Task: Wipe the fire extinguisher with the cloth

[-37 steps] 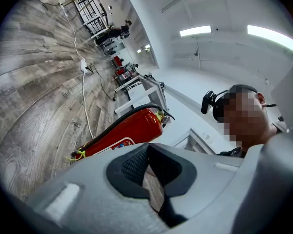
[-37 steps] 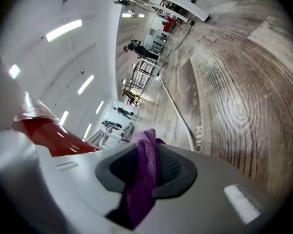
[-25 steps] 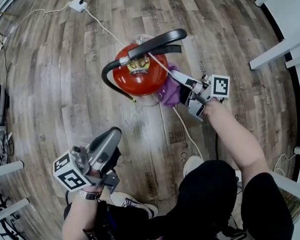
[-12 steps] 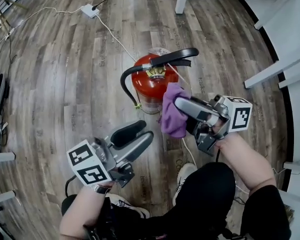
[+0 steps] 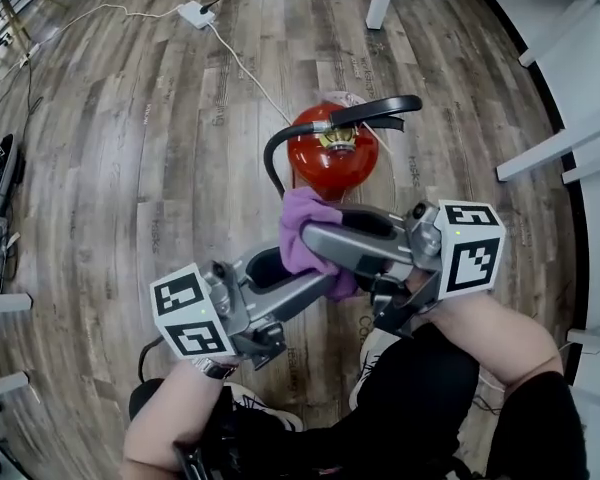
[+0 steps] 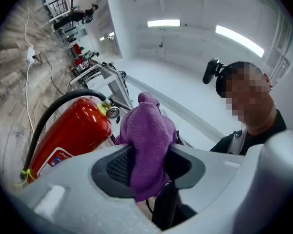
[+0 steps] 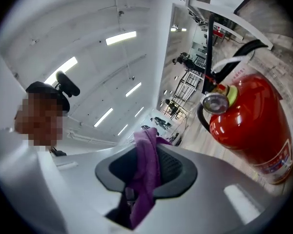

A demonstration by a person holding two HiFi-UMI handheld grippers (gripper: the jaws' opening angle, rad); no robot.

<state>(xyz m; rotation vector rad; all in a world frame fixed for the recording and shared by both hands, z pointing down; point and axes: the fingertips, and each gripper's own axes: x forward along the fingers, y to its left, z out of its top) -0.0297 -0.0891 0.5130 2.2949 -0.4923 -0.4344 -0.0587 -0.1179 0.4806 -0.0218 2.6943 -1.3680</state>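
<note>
Since a second ago the right gripper (image 5: 318, 236) has carried the purple cloth (image 5: 302, 216) up from beside the fire extinguisher (image 5: 330, 160) to the left gripper (image 5: 302, 274). The right jaws pinch the cloth narrowly. The left jaws have just been opening and stand wide around the cloth, with the extinguisher upright beyond both tips.

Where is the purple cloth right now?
In the head view's middle, the cloth is pinched in the right gripper, just below the extinguisher in the picture.

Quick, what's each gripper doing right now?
Left gripper: open, jaws just opened; the purple cloth hangs between them, ungripped.
Right gripper: closed on the purple cloth.
</note>
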